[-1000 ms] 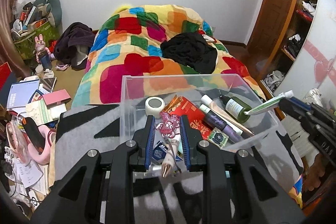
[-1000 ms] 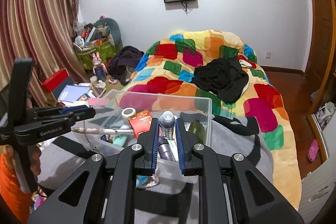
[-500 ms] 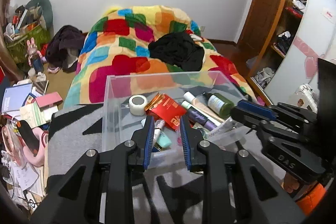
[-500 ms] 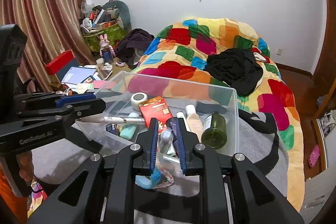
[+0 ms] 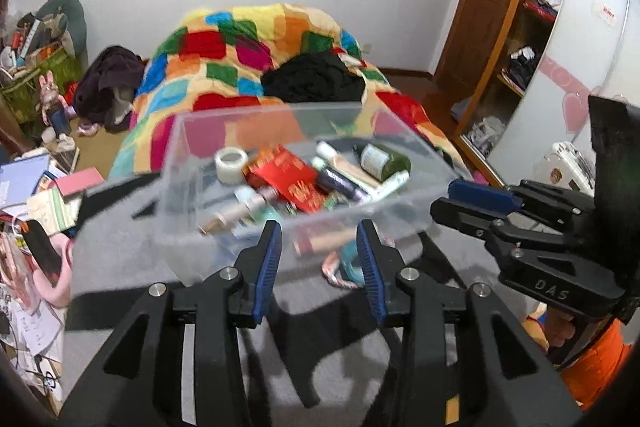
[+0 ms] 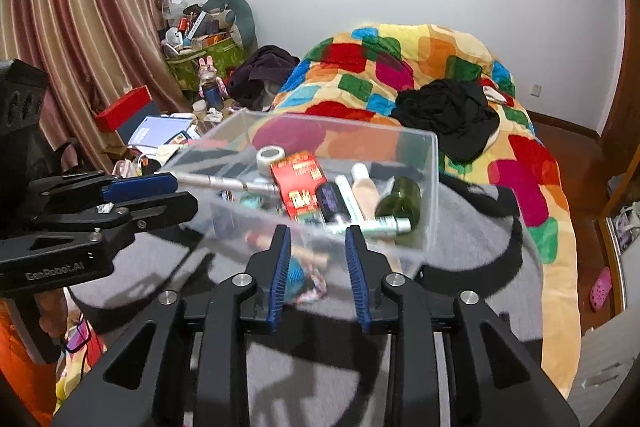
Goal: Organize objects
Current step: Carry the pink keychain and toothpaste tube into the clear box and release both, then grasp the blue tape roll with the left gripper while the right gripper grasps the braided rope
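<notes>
Jaws of left gripper [image 5: 320, 247] and right gripper [image 6: 317, 247] now gape empty, items dropped into bin [image 6: 428, 163].

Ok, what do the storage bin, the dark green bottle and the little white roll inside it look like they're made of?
Storage bin: clear rigid plastic, glossy; the quilt shows through its walls.
Dark green bottle: translucent, shiny, with highlights; glass or plastic, I cannot tell which.
White roll: looks like adhesive tape, matte off-white, wound in a ring with a hollow core.
</notes>
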Tool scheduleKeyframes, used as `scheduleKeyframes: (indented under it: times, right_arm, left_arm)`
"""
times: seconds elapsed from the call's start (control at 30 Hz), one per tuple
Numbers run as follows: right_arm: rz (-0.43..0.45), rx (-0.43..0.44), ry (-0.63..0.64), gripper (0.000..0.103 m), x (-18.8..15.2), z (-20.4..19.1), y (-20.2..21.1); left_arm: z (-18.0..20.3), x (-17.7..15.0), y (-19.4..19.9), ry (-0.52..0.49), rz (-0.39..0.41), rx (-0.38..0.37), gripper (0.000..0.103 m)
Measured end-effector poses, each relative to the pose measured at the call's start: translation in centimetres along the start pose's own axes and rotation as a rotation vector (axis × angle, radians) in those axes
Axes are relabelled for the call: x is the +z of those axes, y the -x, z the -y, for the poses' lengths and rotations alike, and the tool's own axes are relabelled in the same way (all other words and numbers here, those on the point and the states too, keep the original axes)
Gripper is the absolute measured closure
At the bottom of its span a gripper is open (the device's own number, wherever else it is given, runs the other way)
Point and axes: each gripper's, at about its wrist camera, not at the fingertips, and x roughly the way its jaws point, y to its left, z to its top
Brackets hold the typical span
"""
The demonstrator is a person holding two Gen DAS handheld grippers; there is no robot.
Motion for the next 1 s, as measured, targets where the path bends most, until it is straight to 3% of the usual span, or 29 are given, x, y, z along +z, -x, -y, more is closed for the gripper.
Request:
scheduleKeyframes:
  times: [0.17, 0.37, 0.47, 0.53, 0.63, 0.93, 1.0]
  right_arm:
    - [-0.050, -0.007, -0.015, 0.073, -1.7, 0.8, -0.8]
    - [-0.108, -0.007, -0.035, 0.072, -2.8, 1.5, -2.2]
    - [-0.123, -0.002, -0.034, 0.072, -2.9, 1.4, -3.0]
    - [-0.131, -0.004, -0.025, 0.072, -3.0, 1.2, -3.5]
    - [-0.150, -0.001, -0.021, 0.072, -3.0, 0.9, -4.5]
    - [-0.199, 0.009, -0.007, 0.073, -2.5, -0.5, -7.0]
    - [-0.207, 0.019, -0.007, 0.082, -2.6, -0.8, -7.4]
  left_arm:
    - [1.1, -1.4, -2.8, -0.009, -0.077, -0.015, 0.064]
    - [2.5, -1.9, -5.7, -0.061, -0.127, 0.019, 0.065]
    - [2.6, -2.0, -6.3, -0.075, -0.120, 0.052, 0.077]
    - [2.5, -2.2, -6.4, -0.069, -0.123, 0.038, 0.090]
    - [2.2, -2.6, -6.3, -0.061, -0.122, 0.024, 0.097]
    - [0.4, -3.7, -2.9, -0.022, -0.076, 0.000, 0.099]
    - [0.0, -3.9, -2.3, -0.012, -0.073, -0.004, 0.099]
